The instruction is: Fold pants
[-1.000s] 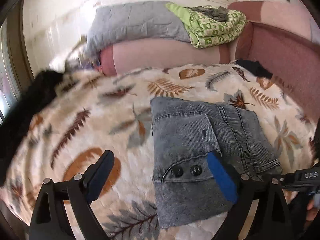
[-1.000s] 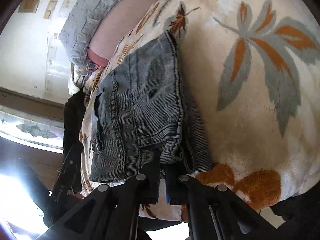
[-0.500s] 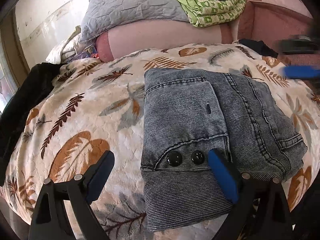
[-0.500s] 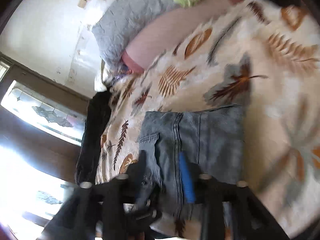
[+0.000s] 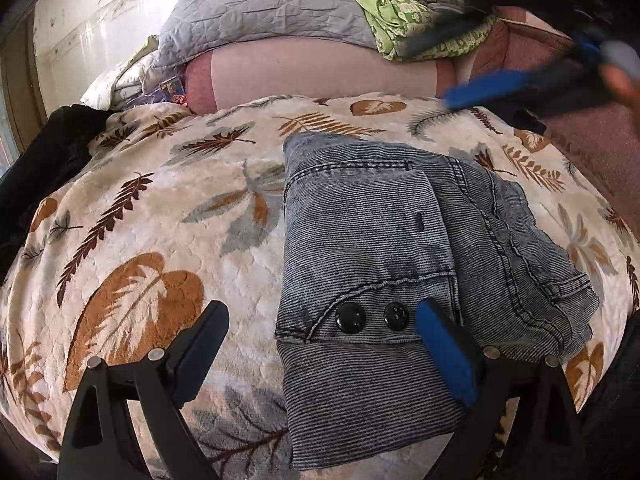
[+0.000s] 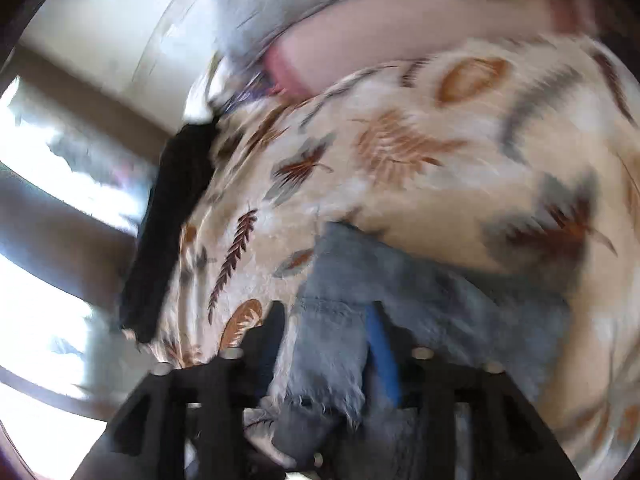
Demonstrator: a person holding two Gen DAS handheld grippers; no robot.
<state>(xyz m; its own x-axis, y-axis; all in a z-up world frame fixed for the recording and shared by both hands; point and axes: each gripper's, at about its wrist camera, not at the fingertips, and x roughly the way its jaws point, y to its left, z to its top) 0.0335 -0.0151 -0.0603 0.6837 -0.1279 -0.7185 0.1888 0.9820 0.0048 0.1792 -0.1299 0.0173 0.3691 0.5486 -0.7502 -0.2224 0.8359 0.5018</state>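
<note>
Sitting folded on the bed (image 5: 168, 216), the pants (image 5: 384, 264) lay at 12 o'clock from the spread, empty left gripper (image 5: 320, 344), long axis 12-to-6, while the blurred right gripper (image 5: 480, 84), also spread, hung farther off at 1 o'clock.

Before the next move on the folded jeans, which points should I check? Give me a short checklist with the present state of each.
1. Jeans folded into a compact stack on the leaf blanket: ok.
2. Left gripper open, holding nothing: ok.
3. Right gripper open, free of the denim: cannot tell, the view is blurred.
4. Right edge of the stack neat: not ok, layers stick out unevenly.
5. Two black buttons uncovered on top: ok.
</note>
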